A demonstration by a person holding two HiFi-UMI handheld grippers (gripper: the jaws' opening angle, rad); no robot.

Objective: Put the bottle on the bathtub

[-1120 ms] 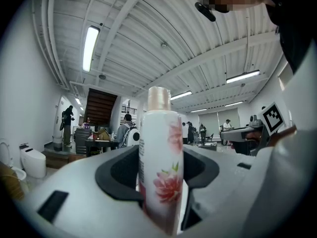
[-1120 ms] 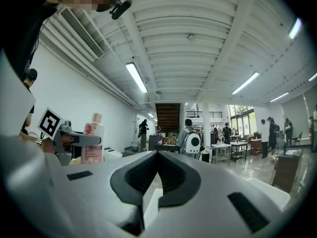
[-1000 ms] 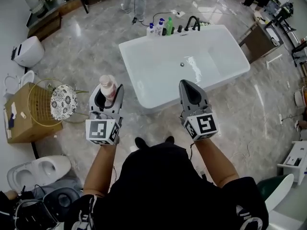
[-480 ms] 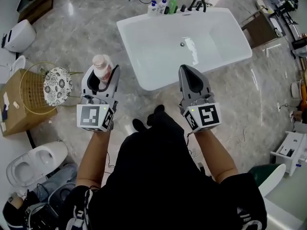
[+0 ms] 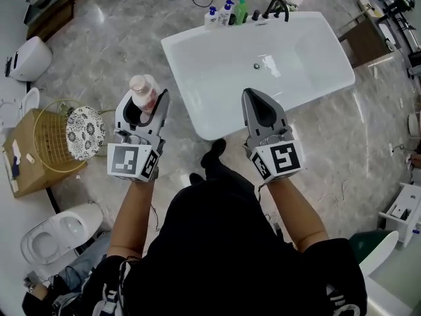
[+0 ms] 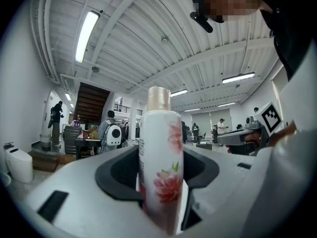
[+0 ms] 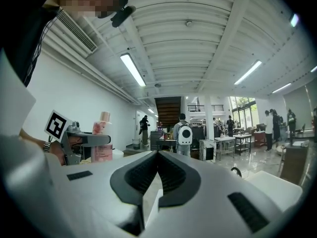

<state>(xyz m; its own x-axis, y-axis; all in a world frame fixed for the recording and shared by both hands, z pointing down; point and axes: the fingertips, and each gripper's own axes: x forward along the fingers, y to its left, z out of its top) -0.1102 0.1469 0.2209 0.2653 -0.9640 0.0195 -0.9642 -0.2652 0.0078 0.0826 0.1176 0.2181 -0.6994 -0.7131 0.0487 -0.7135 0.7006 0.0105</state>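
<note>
A white bottle [image 5: 143, 91] with a pink flower print and a pale pink cap stands upright between the jaws of my left gripper [image 5: 146, 104], which is shut on it. In the left gripper view the bottle [image 6: 160, 157] fills the middle, held at its lower body. The white bathtub [image 5: 197, 61] lies ahead on the marble floor, its near corner just beyond both grippers. My right gripper [image 5: 258, 105] is shut with nothing in it; its tips meet in the right gripper view [image 7: 157, 155], where the bottle [image 7: 102, 138] shows at the left.
Several bottles [image 5: 225, 13] and a black tap [image 5: 276, 6] stand on the bathtub's far rim. A wire basket [image 5: 56, 140] holding a patterned cushion and a cardboard box [image 5: 23, 163] sit at the left. Toilets [image 5: 52, 236] stand at the lower left and far left.
The person has stepped a little: the bathtub and floor have shifted slightly in view. Both grippers hold the same pose, the bottle still in the left one.
</note>
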